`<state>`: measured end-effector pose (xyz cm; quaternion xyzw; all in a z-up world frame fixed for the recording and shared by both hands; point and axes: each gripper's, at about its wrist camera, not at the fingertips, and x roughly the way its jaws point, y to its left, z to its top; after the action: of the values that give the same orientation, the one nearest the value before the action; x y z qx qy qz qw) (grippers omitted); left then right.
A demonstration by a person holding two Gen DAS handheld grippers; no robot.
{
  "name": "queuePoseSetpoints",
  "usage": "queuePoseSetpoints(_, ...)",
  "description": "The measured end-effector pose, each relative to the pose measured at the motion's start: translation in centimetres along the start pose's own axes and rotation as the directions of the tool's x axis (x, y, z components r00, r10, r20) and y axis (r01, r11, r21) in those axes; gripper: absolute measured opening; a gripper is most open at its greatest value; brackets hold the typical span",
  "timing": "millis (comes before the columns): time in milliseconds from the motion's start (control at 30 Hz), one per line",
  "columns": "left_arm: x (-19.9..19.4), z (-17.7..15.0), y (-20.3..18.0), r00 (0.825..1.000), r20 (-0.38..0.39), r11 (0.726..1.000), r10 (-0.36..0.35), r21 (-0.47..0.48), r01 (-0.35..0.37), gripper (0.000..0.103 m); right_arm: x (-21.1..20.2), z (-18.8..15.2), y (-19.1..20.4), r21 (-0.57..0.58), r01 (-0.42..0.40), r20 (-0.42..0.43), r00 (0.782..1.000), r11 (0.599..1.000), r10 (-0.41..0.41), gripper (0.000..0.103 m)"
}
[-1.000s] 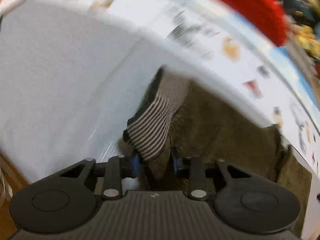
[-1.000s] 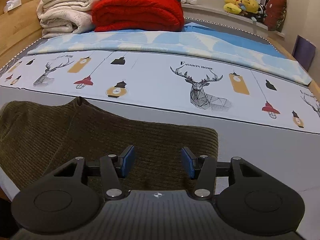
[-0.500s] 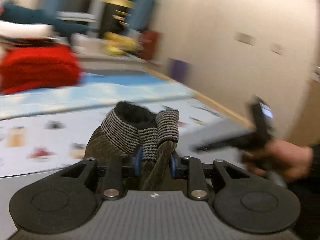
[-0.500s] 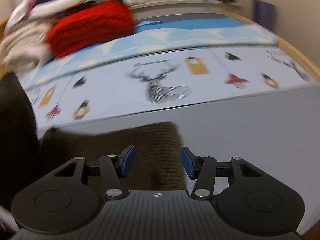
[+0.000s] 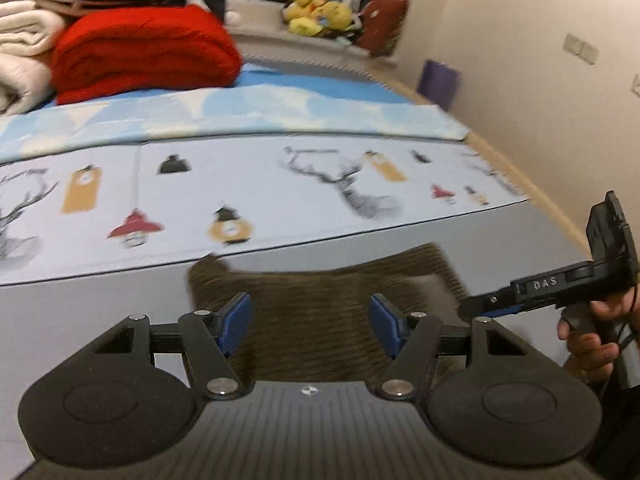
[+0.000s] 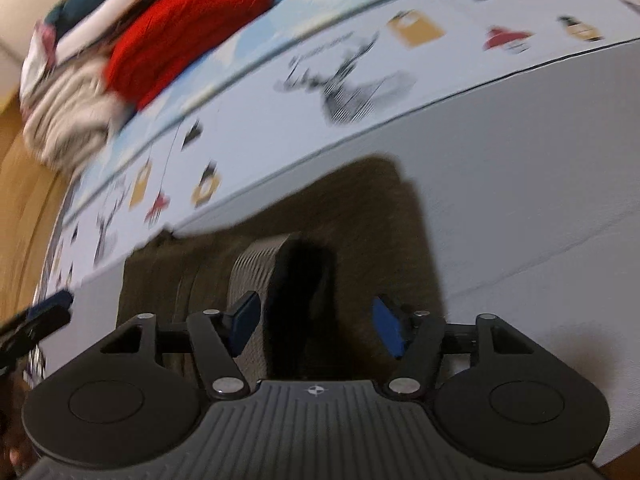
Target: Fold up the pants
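Note:
The olive-brown corduroy pants (image 5: 320, 312) lie folded on the grey sheet at the bed's near edge. My left gripper (image 5: 310, 328) is open and empty just above them. My right gripper (image 6: 316, 330) is open above the pants (image 6: 360, 232), over the striped waistband (image 6: 252, 276) and its dark opening. The right gripper's body (image 5: 560, 284), held by a hand, shows at the right of the left wrist view. The left gripper's tip (image 6: 36, 316) shows at the left edge of the right wrist view.
The bed has a printed sheet with deer and lamps (image 5: 280, 192). A red blanket (image 5: 140, 52) and cream blankets (image 5: 20, 52) are stacked at the back left. Stuffed toys (image 5: 320, 16) sit on the far ledge. A wall (image 5: 540, 80) stands at the right.
My left gripper held the pants' striped waistband and carried it across. It has now let go and stands open over the folded pants. The right gripper swung and tilted over the waistband.

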<state>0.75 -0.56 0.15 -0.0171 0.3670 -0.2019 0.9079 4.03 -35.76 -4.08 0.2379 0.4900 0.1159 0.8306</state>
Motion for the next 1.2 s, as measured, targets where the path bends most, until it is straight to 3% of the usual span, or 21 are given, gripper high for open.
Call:
queuePoseSetpoints(133,-0.4,0.0,1.5,1.000,-0.002,1.000,0.026,0.001,-0.026,0.070,2.9,-0.3,1.4,-0.014,0.028,-0.100,0.995,0.999,-0.030,0.075)
queuePoseSetpoints(267,-1.3,-0.7,2.2,0.998,-0.004,0.998,0.057,0.003,-0.057,0.070,4.5,-0.3,3.1,-0.044,0.035,-0.127,0.991,0.998,-0.041,0.076)
queuePoseSetpoints(300,-1.4,-0.8,2.3,0.998,-0.003,0.998,0.062,0.003,-0.062,0.070,4.7,-0.3,3.6,-0.065,0.038,-0.123,0.991,0.997,-0.046,0.064)
queuePoseSetpoints(400,-2.1,-1.0,2.8,0.997,0.002,0.997,0.083,-0.003,-0.083,0.070,4.5,-0.4,4.7,-0.120,0.056,-0.094,0.993,0.991,-0.068,0.044)
queuePoseSetpoints(500,-2.3,-1.0,3.1,0.995,0.004,0.995,0.100,-0.011,-0.100,0.070,3.0,-0.2,4.6,-0.110,0.021,-0.043,0.999,0.994,-0.026,0.031)
queuePoseSetpoints(600,-2.2,-1.0,3.1,0.993,0.004,0.993,0.120,-0.020,-0.120,0.070,-0.3,0.1,4.4,-0.110,-0.051,0.063,0.996,0.993,0.058,0.028)
queuePoseSetpoints(667,-2.2,-0.8,3.0,0.992,0.008,0.992,0.125,-0.029,-0.124,0.070,-3.5,0.4,3.5,-0.089,-0.111,0.161,0.979,0.990,0.124,0.027)
queuePoseSetpoints(767,-2.0,-0.7,2.8,0.994,0.008,0.993,0.112,-0.033,-0.111,0.070,-6.9,0.5,1.1,-0.045,-0.121,0.247,0.960,0.992,0.128,0.026)
queuePoseSetpoints(867,-1.5,-0.6,2.3,0.995,-0.004,0.995,0.097,-0.012,-0.097,0.070,-5.9,0.1,-1.4,0.004,0.032,0.148,0.988,0.999,-0.032,0.026)
queuePoseSetpoints(933,-1.1,-0.5,2.0,0.997,-0.011,0.997,0.079,-0.002,-0.079,0.070,-4.5,-0.1,-2.8,0.043,0.120,0.059,0.991,0.992,-0.122,0.024)
queuePoseSetpoints(967,-0.9,-0.5,1.9,0.997,-0.018,0.998,0.069,0.000,-0.069,0.070,-4.4,-0.1,-3.2,0.037,0.157,0.059,0.985,0.987,-0.159,0.018)
queuePoseSetpoints(1133,-0.2,-1.0,0.5,0.997,-0.070,0.998,-0.024,0.063,0.028,0.067,-6.0,0.0,-3.2,0.046,0.093,0.133,0.986,0.995,-0.099,0.022)
queuePoseSetpoints(1200,-0.2,-1.4,-0.1,0.992,-0.094,0.990,-0.089,0.097,0.098,0.059,-6.1,-0.2,-3.3,0.033,0.060,0.117,0.991,0.998,-0.063,0.037)
